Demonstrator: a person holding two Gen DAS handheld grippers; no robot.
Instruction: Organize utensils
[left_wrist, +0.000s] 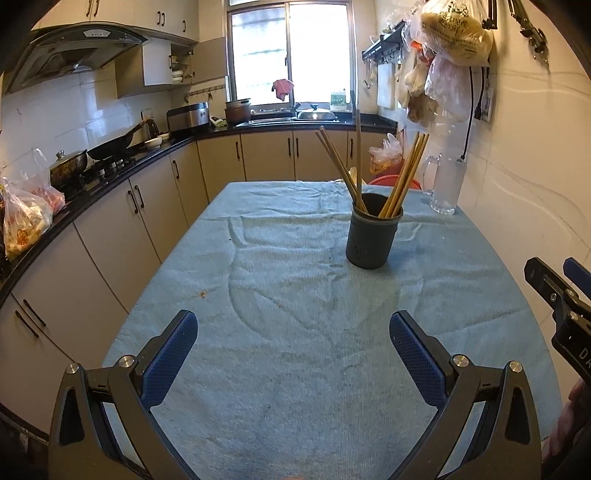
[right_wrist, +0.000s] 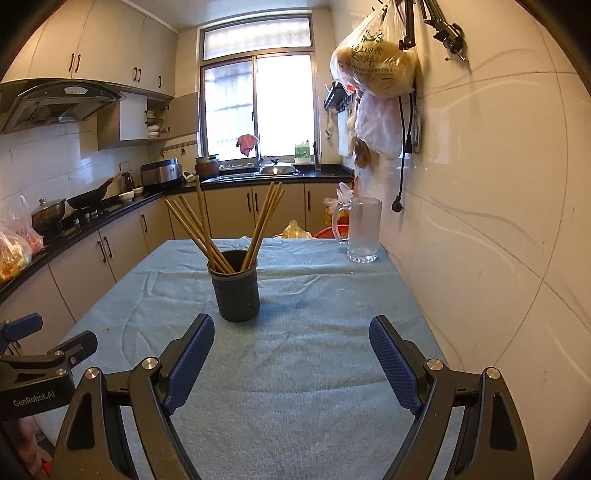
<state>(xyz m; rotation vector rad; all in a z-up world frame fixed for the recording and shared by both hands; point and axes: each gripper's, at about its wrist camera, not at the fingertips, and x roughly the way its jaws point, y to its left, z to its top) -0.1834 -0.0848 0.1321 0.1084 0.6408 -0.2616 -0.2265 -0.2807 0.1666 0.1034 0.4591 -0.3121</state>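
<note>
Two tongs hover low over the blue-clothed surface (right_wrist: 295, 369), both with pads spread wide and nothing between them: the left tongs (left_wrist: 293, 334) and the right tongs (right_wrist: 291, 339).

From the left tongs, the cup (left_wrist: 372, 236) stands at about 1 o'clock, well ahead. From the right tongs it sits at about 11 o'clock, nearer. It is dark, upright and holds all the chopsticks (right_wrist: 221, 229) in view. They fan into two bunches, one leaning to 11 o'clock, the other to 1 o'clock, with a single one near vertical.

A glass mug (right_wrist: 362, 230) stands at the far right edge, by the wall and well apart from the cup. No loose utensils show on the cloth, so the sorting looks finished or nearly so.

The chopsticks look like wood or bamboo: light, stiff, thin and smooth, so likely to roll or swivel under a pinch. I would take one around mid-shaft, above the rim, pads flat across it, and lift along its lean.

The cup looks light; pulling sideways on a stick could tip it, so the other tongs might steady its wall.
</note>
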